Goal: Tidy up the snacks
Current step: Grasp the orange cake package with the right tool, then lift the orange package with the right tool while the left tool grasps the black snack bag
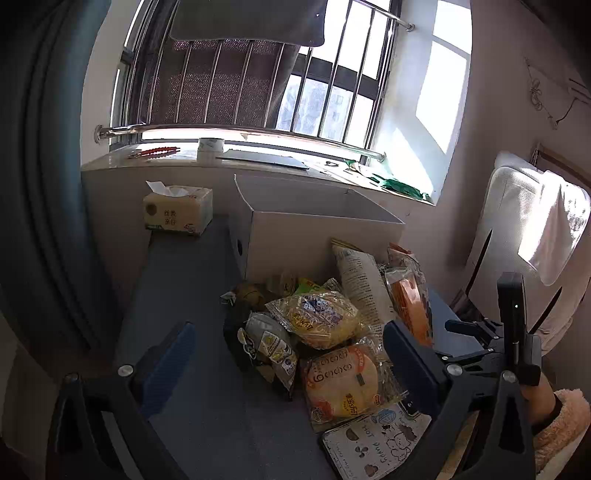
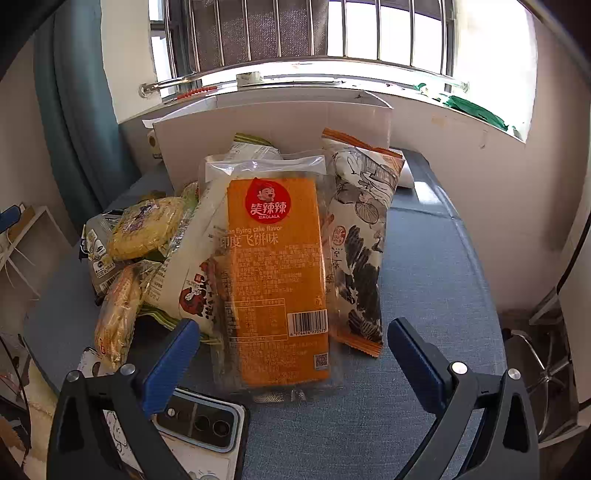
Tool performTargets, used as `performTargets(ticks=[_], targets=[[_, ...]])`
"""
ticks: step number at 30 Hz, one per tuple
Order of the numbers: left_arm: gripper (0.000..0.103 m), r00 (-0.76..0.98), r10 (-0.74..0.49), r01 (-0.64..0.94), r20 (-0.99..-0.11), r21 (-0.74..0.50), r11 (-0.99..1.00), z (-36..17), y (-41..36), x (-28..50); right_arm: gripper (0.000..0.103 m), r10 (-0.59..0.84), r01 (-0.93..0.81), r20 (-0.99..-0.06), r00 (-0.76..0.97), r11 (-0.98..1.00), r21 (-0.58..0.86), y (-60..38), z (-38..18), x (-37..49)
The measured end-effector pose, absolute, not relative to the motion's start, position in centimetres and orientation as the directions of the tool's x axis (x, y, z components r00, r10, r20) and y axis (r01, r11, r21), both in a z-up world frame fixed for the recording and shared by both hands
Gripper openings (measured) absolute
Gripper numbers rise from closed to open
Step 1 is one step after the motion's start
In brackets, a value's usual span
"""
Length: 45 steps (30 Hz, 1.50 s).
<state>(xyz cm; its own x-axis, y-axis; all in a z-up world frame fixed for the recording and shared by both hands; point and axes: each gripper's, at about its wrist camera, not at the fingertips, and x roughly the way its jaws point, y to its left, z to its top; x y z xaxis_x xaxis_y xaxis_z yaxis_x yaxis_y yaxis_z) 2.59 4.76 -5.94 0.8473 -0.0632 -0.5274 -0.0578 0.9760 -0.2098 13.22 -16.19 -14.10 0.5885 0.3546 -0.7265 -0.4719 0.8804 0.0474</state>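
Left wrist view: grey-blue fabric surface [image 1: 207, 295] under a barred window [image 1: 258, 74] w/ a bright sill, teal curtain [image 1: 40, 184] at left, white chair [image 1: 524, 229] at right. A tissue box [image 1: 178, 209] sits at the far left of the surface; an open white cardboard box [image 1: 317, 229] stands just beside it, against the wall. The snack pile [image 1: 325, 332] lies in front of the box: a yellow noodle pack [image 1: 317, 319] on top, a round orange-yellow pack [image 1: 343, 380] nearer the camera, a grey pack [image 1: 269, 343] to their left, a tall white printed bag [image 1: 364, 280] leaning behind. Left gripper [image 1: 288, 362] is spread wide, nothing between its blue pads, right pad over the pile's edge. The other gripper's black body and a fuzzy sleeve [image 1: 561, 424] show at lower right. Right wrist view: same surface [image 2: 436, 277], window [image 2: 332, 33] & box wall [image 2: 277, 122] behind. An orange flat snack pack [image 2: 275, 280] in clear wrap lies lengthwise, centred, barcode toward the camera; a white-orange illustrated bag [image 2: 360, 236] touches its right side; noodle packs [image 2: 144, 225] heap at left. A phone [image 2: 201, 424] lies camera-side up by the near edge. Right gripper [image 2: 293, 362] is wide open, holding nothing, pads either side of the orange pack's near end.
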Motion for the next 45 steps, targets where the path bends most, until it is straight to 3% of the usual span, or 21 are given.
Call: performTargets(ticks=[5, 8, 13, 20, 24, 30, 31, 33, 34, 35, 40, 45], targets=[[0.103, 0.830, -0.079, -0.079, -0.552, -0.256, 0.963, -7.2, 5.9, 2.7, 0.102, 0.295, -0.469, -0.763, 0.575, 0.883, -0.012, -15.0, -15.1, 13.9], [0.103, 0.818, -0.082, -0.093, -0.569, -0.272, 0.958, -8.0, 6.4, 2.9, 0.076, 0.350, -0.490, -0.759, 0.550, 0.871, 0.047, -15.0, -15.3, 13.8], [0.103, 0.798, -0.089, -0.099, -0.596, -0.275, 0.956, -9.0, 6.4, 3.6, 0.056, 0.401, -0.496, -0.734, 0.548, 0.862, 0.101, -16.4, -14.3, 13.1], [0.103, 0.749, -0.121, -0.089, -0.651, -0.281, 0.956, -10.9, 6.1, 5.9, 0.056, 0.466, -0.477, -0.678, 0.568, 0.858, 0.189, -19.2, -12.2, 11.9], [0.103, 0.690, -0.176, -0.113, -0.702, -0.344, 0.932, -13.2, 7.0, 8.2, 0.056, 0.524, -0.474, -0.630, 0.573, 0.839, 0.266, -20.4, -10.7, 11.5], [0.102, 0.649, -0.191, -0.107, -0.736, -0.337, 0.935, -15.6, 7.5, 10.7, 0.056, 0.531, -0.481, -0.615, 0.583, 0.836, 0.265, -20.7, -10.0, 10.6], [0.099, 0.644, -0.190, -0.098, -0.741, -0.326, 0.940, -15.6, 7.5, 11.1, 0.056, 0.532, -0.481, -0.615, 0.581, 0.835, 0.268, -20.7, -10.0, 10.6], [0.084, 0.646, -0.205, -0.072, -0.736, -0.326, 0.943, -15.6, 7.3, 11.8, 0.056, 0.536, -0.482, -0.619, 0.574, 0.832, 0.273, -20.6, -10.1, 10.7], [0.058, 0.649, -0.212, -0.060, -0.731, -0.327, 0.943, -15.6, 7.2, 12.0, 0.056, 0.536, -0.483, -0.619, 0.574, 0.832, 0.273, -20.6, -10.2, 10.7], [0.049, 0.650, -0.233, -0.050, -0.723, -0.346, 0.937, -15.6, 7.2, 12.1, 0.056, 0.537, -0.484, -0.619, 0.573, 0.831, 0.273, -20.5, -10.2, 10.7], [0.040, 0.685, -0.165, -0.056, -0.709, -0.277, 0.959, -14.6, 6.6, 10.6, 0.056, 0.549, -0.506, -0.613, 0.568, 0.821, 0.266, -20.1, -10.1, 10.3], [0.038, 0.742, -0.114, -0.088, -0.661, -0.263, 0.961, -12.3, 8.2, 7.7, 0.056, 0.571, -0.519, -0.605, 0.554, 0.806, 0.285, -19.7, -10.0, 10.8]])
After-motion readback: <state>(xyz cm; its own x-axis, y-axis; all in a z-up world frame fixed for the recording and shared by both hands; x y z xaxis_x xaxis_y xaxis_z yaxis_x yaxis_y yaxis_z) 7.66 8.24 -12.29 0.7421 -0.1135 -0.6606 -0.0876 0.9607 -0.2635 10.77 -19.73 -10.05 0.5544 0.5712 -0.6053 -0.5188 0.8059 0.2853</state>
